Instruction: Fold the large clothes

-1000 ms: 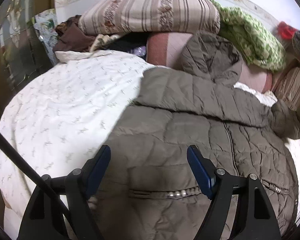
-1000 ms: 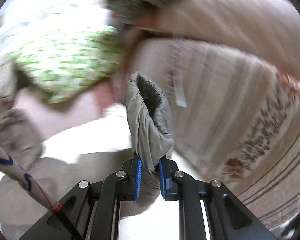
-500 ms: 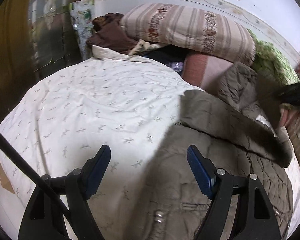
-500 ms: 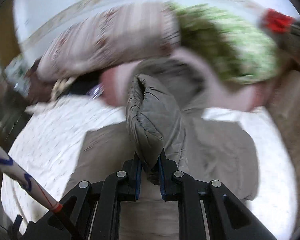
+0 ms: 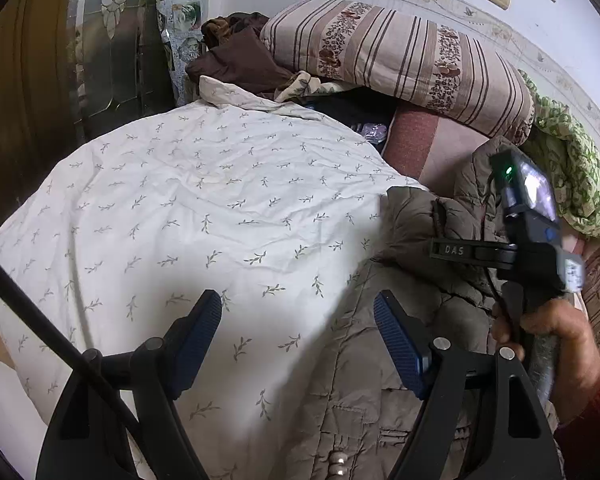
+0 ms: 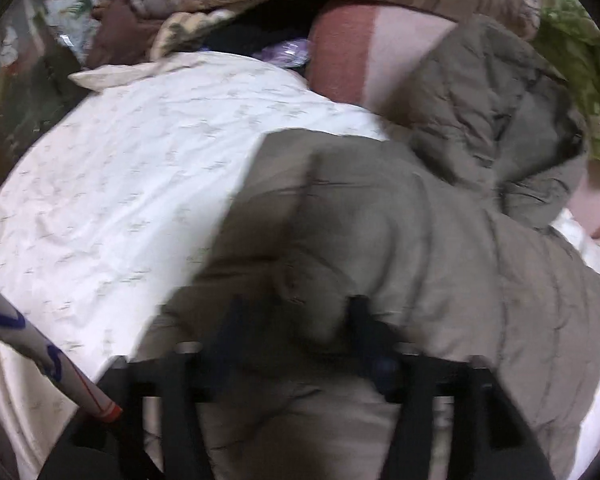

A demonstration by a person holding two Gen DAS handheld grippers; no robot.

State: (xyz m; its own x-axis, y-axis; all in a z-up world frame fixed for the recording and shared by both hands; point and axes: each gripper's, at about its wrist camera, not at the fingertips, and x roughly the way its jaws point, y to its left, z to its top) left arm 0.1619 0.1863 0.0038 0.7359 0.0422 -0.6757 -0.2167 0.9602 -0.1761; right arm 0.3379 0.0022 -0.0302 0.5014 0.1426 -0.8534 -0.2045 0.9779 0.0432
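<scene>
A large olive-brown quilted jacket (image 5: 384,364) lies on a white leaf-print bed cover (image 5: 204,208). Its sleeve is folded across the body (image 6: 380,240) and its hood (image 6: 496,120) rests against the pillows. My left gripper (image 5: 298,332) is open and empty, over the jacket's left edge and the cover. My right gripper (image 6: 296,340) is open, its blurred fingers just above the folded sleeve; the cuff lies between them, no longer held. The right gripper's body shows in the left wrist view (image 5: 532,240), held in a hand.
A striped pillow (image 5: 400,56), a pink cushion (image 5: 428,144) and a green blanket (image 5: 572,176) are piled at the head of the bed. Brown clothes (image 5: 236,56) lie at the back left. A dark wooden and glass panel (image 5: 60,60) stands on the left.
My right gripper carried the sleeve leftwards across the jacket, lowered it onto the body and opened. My left gripper swung left towards the bare cover and stayed open.
</scene>
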